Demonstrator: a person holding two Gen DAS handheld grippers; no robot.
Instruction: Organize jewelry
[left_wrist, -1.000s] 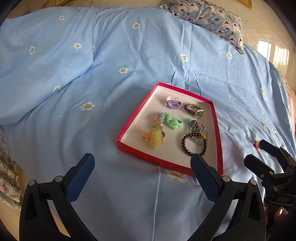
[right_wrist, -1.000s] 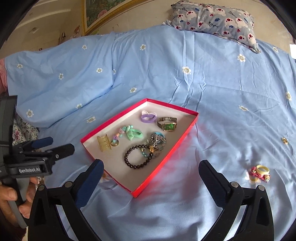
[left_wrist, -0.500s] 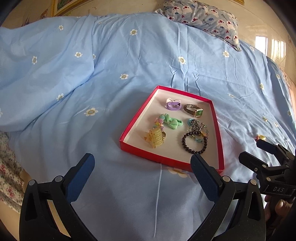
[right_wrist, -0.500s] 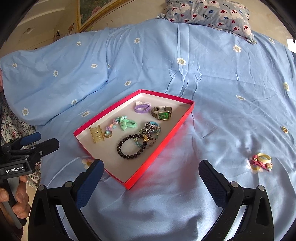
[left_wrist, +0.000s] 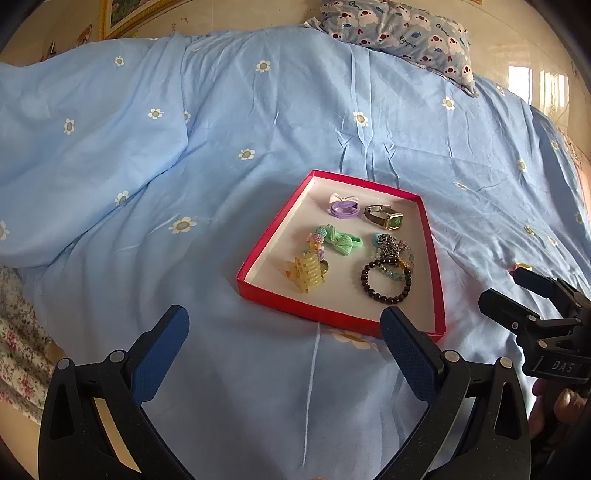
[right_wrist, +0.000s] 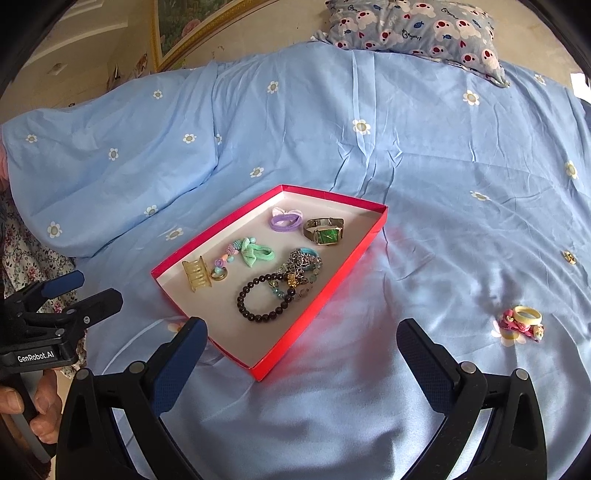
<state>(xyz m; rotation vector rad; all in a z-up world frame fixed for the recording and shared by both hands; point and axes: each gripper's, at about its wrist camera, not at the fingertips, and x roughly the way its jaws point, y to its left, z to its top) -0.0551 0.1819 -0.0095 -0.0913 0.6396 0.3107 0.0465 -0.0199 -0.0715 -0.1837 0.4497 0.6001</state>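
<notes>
A red tray (left_wrist: 258, 254) (right_wrist: 354, 254) lies on the blue bedspread and holds a yellow hair claw (left_wrist: 306, 275) (right_wrist: 196, 275), a green bow tie (left_wrist: 340, 242), a purple hair tie (right_wrist: 284, 221), a green-faced watch (right_wrist: 325, 232), a dark bead bracelet (left_wrist: 386, 282) (right_wrist: 264, 299) and a tangle of chains (right_wrist: 299, 273). A pink and yellow hair tie (right_wrist: 521, 323) lies on the bedspread right of the tray. My left gripper (left_wrist: 284, 332) is open and empty in front of the tray. My right gripper (right_wrist: 303, 341) is open and empty over the tray's near corner.
A patterned pillow (right_wrist: 413, 26) lies at the far end of the bed. A small gold piece (right_wrist: 569, 256) lies on the bedspread at the far right. A floral cloth (left_wrist: 18, 332) hangs at the bed's left edge. A framed picture (right_wrist: 192, 33) is on the wall.
Both grippers have drawn back a little from the tray and tilted up, so more of the bed and wall shows. Both stay open and empty. Nothing in the tray has moved.
</notes>
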